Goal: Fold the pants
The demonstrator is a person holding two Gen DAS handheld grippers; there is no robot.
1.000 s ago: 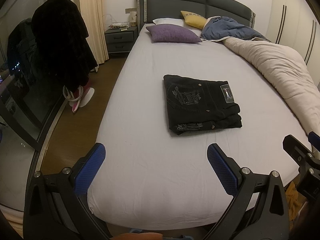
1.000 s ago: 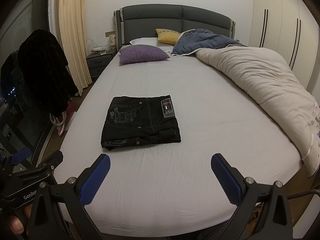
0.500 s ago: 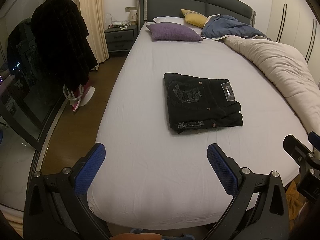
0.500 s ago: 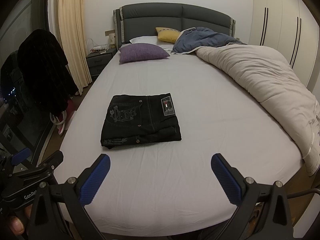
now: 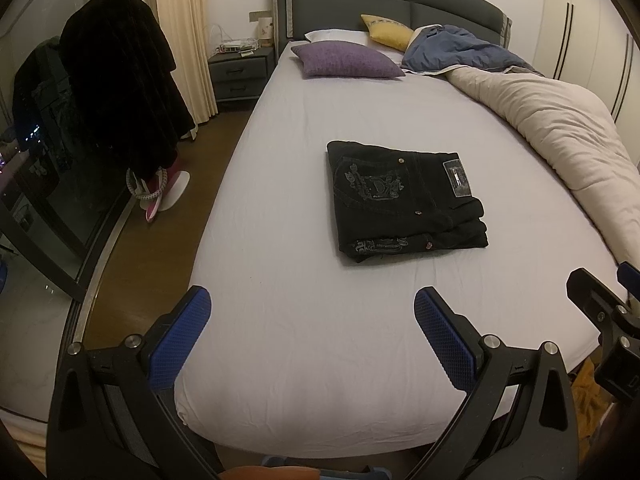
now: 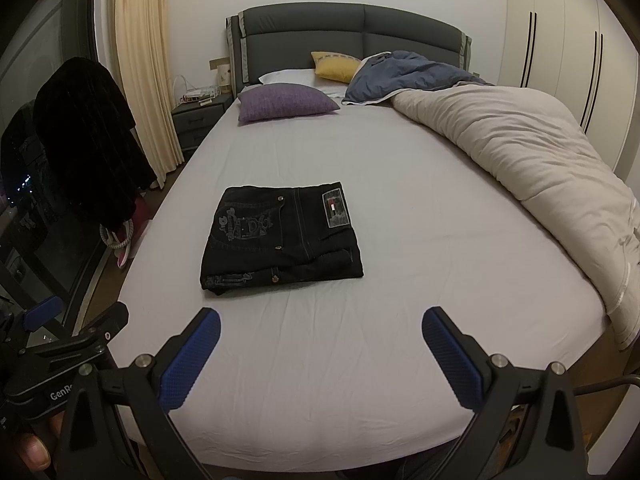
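Black pants [image 5: 404, 196] folded into a compact rectangle, lying flat mid-bed on the white sheet [image 5: 320, 340], brand patch facing up. Left gripper [image 5: 312, 308] spread wide, holding nothing, hovering over the foot end of the bed, well short of the pants. Right gripper [image 6: 320, 328] likewise spread wide and empty, same foot-end area, also clear of the pants. Beige duvet [image 6: 520, 152] bunched along the right side of the bed, apart from the pants. Purple pillow [image 6: 284, 102] and yellow pillow [image 6: 336, 66] up by the grey headboard [image 6: 352, 36]. Dark coat [image 5: 120, 80] hanging at left beside the bed.
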